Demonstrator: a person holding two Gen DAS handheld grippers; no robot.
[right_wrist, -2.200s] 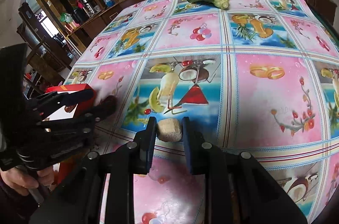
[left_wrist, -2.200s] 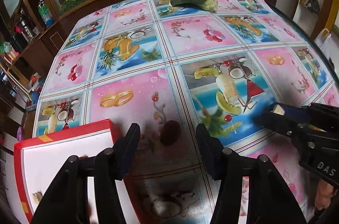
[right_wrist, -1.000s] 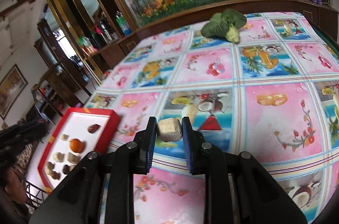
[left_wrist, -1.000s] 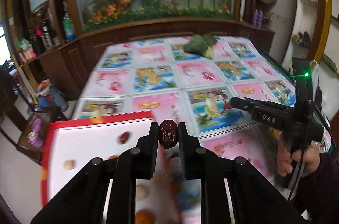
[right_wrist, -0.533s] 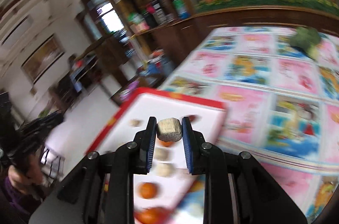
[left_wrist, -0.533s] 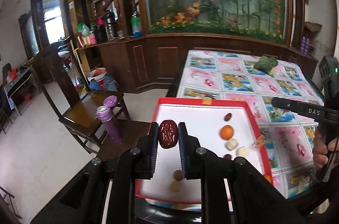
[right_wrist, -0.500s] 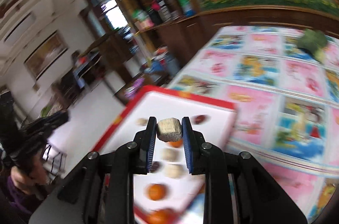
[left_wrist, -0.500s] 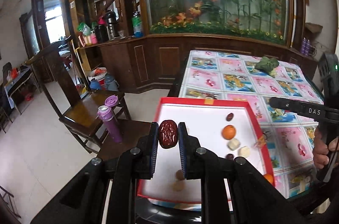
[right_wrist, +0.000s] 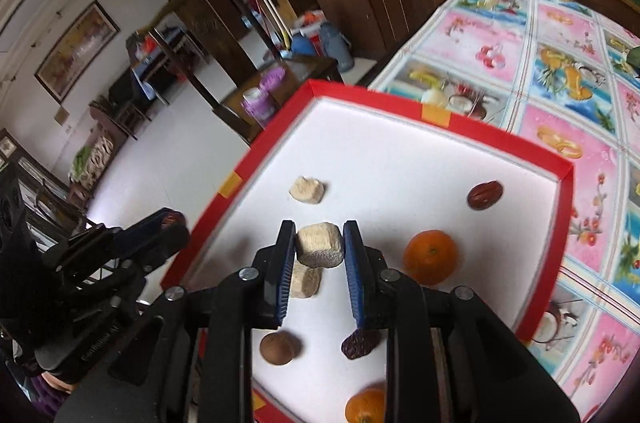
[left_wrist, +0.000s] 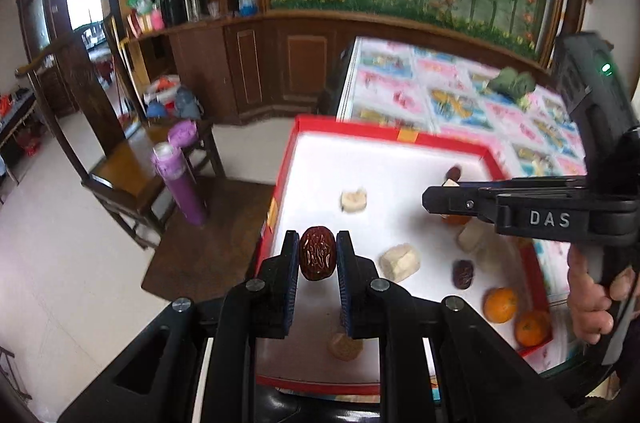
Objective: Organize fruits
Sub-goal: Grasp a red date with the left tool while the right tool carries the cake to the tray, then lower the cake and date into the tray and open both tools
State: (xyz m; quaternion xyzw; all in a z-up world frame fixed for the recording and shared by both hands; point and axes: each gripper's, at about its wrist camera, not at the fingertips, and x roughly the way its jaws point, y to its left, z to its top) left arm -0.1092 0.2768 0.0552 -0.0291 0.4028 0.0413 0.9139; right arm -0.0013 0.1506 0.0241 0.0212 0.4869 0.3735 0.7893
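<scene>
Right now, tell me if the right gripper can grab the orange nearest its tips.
Probably not yet: the right gripper is shut on a pale chunk. The orange lies uncovered in the tray, just beside it.

My right claw [right_wrist: 320, 249] partly hides a pale chunk [right_wrist: 306, 281] and a dark date [right_wrist: 360, 343] beneath its fingers. An orange [right_wrist: 366, 407] is cut off by the bottom edge. In the left view, the counter [left_wrist: 460, 103] pattern is blurred.

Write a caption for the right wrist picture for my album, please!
Right gripper holding a beige chunk above the red tray of fruit.
</scene>
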